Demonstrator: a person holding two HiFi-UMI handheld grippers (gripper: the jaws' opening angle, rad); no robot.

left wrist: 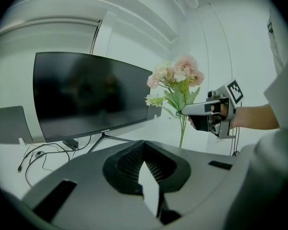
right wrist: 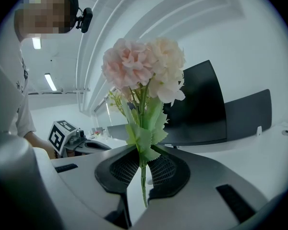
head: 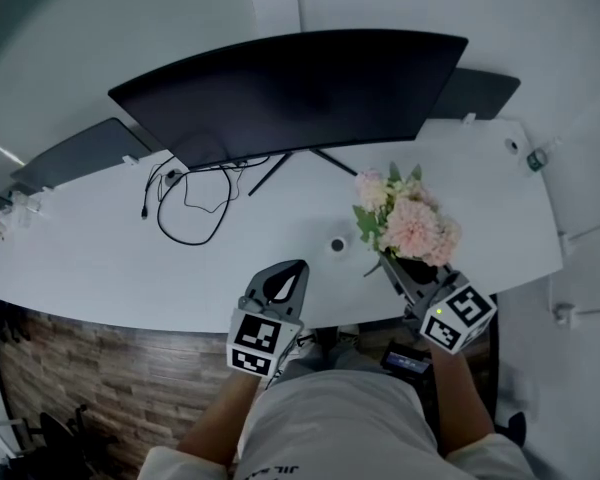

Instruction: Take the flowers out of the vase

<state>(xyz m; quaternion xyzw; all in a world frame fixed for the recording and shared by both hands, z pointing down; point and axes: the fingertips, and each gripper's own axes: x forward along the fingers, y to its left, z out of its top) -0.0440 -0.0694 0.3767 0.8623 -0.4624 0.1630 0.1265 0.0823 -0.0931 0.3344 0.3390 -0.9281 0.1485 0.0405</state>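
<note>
- Now pink-and-cream fabric flowers w/ green stems [right wrist: 144,75] pinched in right gripper [right wrist: 143,152], held above white desk [head: 100,258].
- Left gripper [left wrist: 144,145] pressed together, empty.
- Stems hang bare, no vase round them; removal prob. done, set-down left.

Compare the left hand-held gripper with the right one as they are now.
The left hand-held gripper has its jaws shut on nothing; the right hand-held gripper clamps the stem of the pink flowers. The left sits before the middle of the monitor; the right is nearer its right end. Both are grey and point across the desk.
</note>
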